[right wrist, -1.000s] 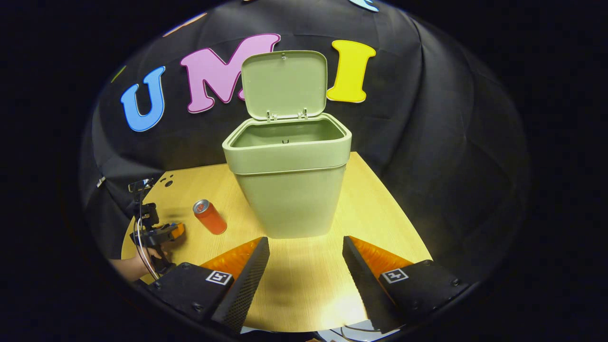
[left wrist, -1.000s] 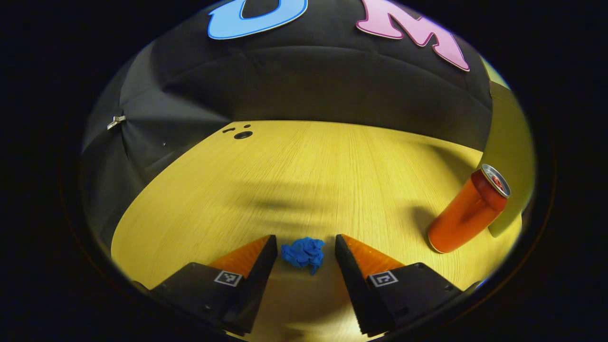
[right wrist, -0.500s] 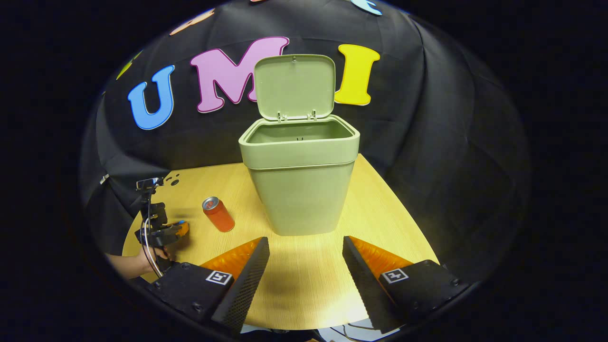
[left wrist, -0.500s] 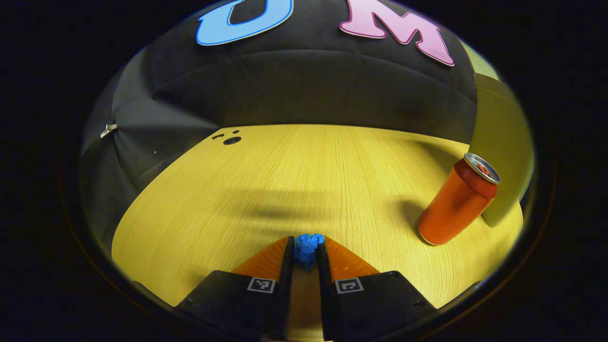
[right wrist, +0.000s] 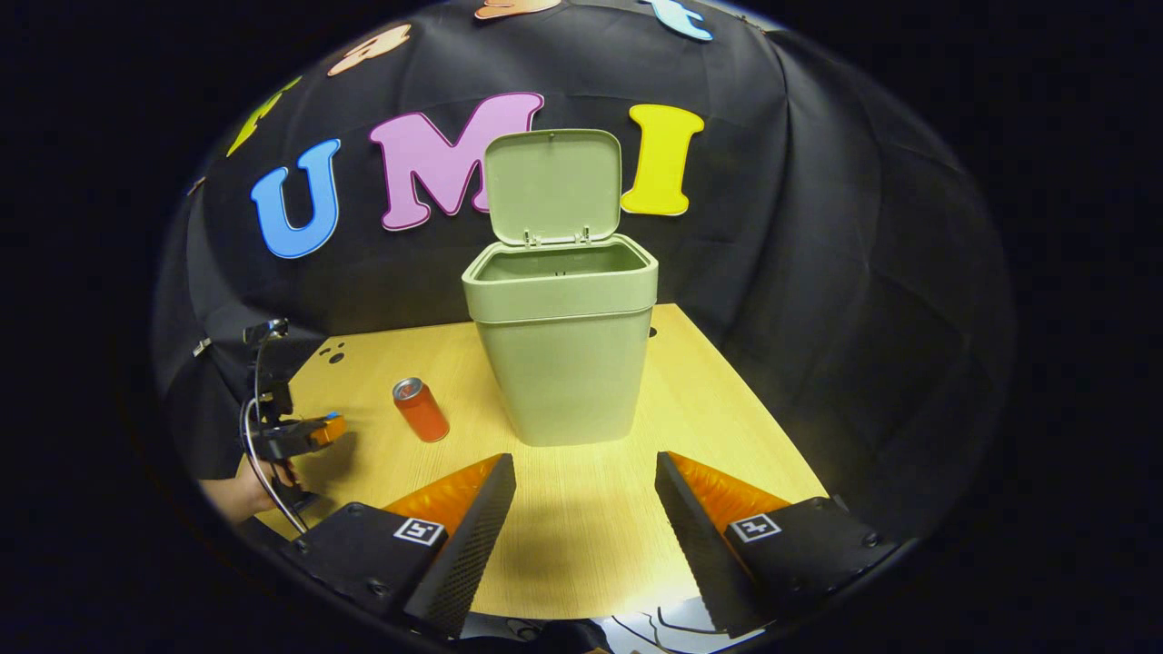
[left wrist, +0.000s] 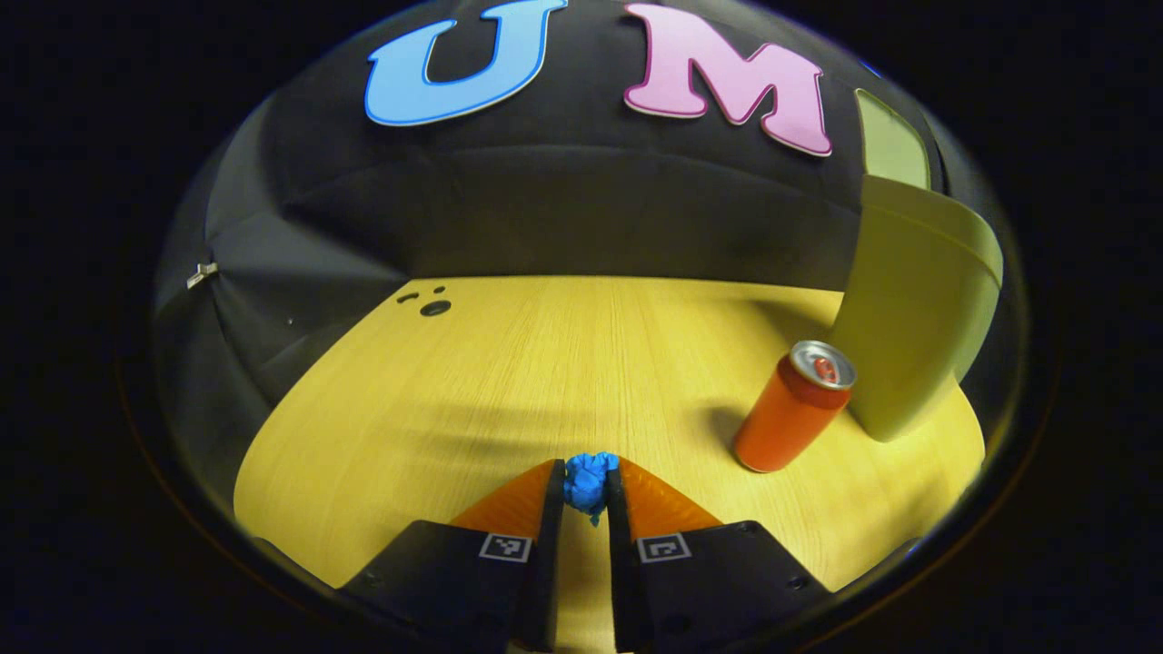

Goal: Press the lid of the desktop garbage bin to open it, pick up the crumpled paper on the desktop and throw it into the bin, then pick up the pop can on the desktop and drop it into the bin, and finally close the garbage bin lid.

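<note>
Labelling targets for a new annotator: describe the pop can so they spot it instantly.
Start at the tall green plastic bin with its lid up on the wooden table. Just to its left in the right gripper view stands the orange metal pop can, upright, silver-topped, the one cylinder there.

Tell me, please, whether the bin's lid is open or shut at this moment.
Open. In the right gripper view the lid stands upright behind the garbage bin, hinged at the back rim, and the mouth is uncovered.
</note>
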A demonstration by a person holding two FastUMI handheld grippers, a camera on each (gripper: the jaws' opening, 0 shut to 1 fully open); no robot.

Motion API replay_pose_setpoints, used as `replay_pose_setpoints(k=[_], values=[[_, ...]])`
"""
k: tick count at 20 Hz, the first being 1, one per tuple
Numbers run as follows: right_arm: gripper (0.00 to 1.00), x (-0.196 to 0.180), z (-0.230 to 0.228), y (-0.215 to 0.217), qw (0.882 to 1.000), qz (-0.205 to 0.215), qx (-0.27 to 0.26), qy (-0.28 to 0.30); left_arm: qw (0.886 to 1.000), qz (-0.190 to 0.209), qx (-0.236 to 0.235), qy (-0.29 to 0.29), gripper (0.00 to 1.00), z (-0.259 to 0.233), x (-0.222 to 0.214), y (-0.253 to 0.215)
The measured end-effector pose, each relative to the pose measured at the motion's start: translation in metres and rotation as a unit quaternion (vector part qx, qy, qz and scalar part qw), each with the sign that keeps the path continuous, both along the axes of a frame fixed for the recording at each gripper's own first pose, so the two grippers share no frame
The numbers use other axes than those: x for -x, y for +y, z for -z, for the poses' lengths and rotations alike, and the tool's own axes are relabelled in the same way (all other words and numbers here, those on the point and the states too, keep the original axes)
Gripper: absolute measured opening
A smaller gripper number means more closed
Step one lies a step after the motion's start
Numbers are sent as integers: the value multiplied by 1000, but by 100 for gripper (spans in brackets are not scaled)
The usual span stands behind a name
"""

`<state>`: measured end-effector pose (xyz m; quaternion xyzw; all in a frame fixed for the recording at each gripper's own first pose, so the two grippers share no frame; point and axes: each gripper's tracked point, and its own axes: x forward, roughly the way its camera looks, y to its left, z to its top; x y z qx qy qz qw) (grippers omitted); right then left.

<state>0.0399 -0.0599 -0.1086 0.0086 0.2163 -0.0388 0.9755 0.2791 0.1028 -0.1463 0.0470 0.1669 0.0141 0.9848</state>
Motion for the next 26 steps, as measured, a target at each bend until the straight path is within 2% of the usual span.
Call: replay_pose_setpoints(k=[4, 7, 9, 11, 12, 14, 16, 19, 21, 22, 26], values=[[98, 0, 2, -5, 1000, -3, -13, -4, 1000, 9, 21, -16, 28, -43, 20, -12], [97, -10, 0, -14, 1000, -11, -16, -11, 998, 21, 46, -41, 28, -89, 25, -36], [97, -19, 4, -25, 1000, -19, -14, -11, 997, 26, 45, -56, 28, -120, 26, -55], [98, -28, 15, -38, 999, -27, -19, 4, 996, 32, 49, -71, 26, -149, 28, -81], [98, -34, 16, -42, 999, -33, -24, 5, 995, 39, 50, -82, 28, -163, 27, -97], [97, -44, 19, -57, 999, -43, -23, 7, 992, 50, 50, -100, 26, -187, 27, -129], [98, -53, 20, -69, 998, -54, -23, 8, 989, 67, 65, -117, 28, -206, 27, -167], [99, -62, 27, -86, 997, -68, -24, 10, 982, 98, 102, -124, 30, -223, 20, -223], [99, -67, 34, -96, 997, -72, -31, 14, 977, 115, 127, -125, 28, -229, 17, -255], [99, -68, 38, -99, 997, -73, -37, 17, 977, 120, 127, -126, 30, -229, 14, -266], [99, -76, 52, -117, 996, -72, -50, 30, 969, 165, 118, -142, 28, -237, 7, -318]])
